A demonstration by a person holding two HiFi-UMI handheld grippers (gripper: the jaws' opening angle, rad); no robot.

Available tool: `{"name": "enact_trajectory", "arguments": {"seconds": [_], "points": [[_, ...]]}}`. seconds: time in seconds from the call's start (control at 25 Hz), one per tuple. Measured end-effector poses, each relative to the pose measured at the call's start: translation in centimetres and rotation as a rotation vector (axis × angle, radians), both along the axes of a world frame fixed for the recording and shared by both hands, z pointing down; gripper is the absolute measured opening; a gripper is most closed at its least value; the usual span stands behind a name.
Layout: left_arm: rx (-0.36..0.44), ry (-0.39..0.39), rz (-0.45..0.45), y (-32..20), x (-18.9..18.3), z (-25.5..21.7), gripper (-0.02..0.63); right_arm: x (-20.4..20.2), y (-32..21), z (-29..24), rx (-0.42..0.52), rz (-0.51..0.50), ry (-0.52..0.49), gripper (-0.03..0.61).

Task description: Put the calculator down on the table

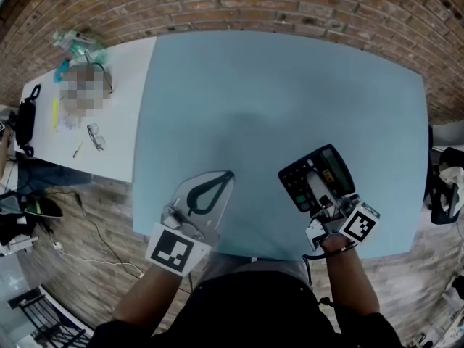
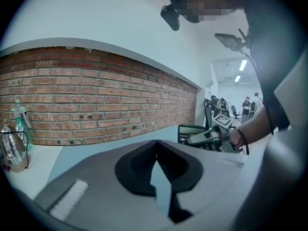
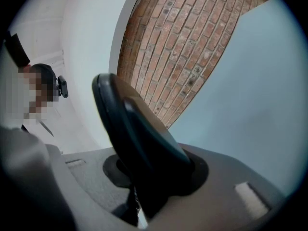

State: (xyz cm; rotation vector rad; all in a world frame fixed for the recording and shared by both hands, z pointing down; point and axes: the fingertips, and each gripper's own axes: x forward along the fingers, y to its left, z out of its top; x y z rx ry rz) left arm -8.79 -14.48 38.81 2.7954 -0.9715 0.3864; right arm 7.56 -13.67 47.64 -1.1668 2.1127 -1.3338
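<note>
A black calculator (image 1: 319,174) with a grey display hangs over the near right part of the light blue table (image 1: 275,93). My right gripper (image 1: 317,187) is shut on its near end. In the right gripper view the calculator (image 3: 139,134) shows edge-on, sticking out from between the jaws and tilted left. Whether it touches the table I cannot tell. My left gripper (image 1: 217,183) rests low at the near left, shut, its tips touching with nothing between them. From the left gripper view the calculator (image 2: 191,131) and the right gripper (image 2: 211,134) show off to the right.
A white side table (image 1: 109,147) adjoins on the left, carrying bottles (image 1: 76,43), glasses (image 1: 96,138) and a black pouch (image 1: 26,122). A brick wall (image 1: 290,6) runs behind the blue table. Cables lie on the wooden floor (image 1: 94,223) at the left.
</note>
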Motion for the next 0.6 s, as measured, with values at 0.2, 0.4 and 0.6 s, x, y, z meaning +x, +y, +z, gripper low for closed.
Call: {"name": "enact_trajectory", "arguments": {"seconds": [0.2,0.4,0.6], "points": [[-0.024,0.004,-0.026,-0.6,-0.4,1.3,0.003,-0.3,-0.4,1.3,-0.011,-0.012,0.012,0.123],[-0.052,0.012,-0.034,-0.7,-0.5,2.3,0.003,-0.4,-0.9,2.0,-0.024,-0.023,0.020,0.123],[-0.073,0.009,-0.038,-1.2,-0.7,3.6,0.003,-1.0,-1.7,3.2,-0.042,-0.036,0.031,0.123]]}}
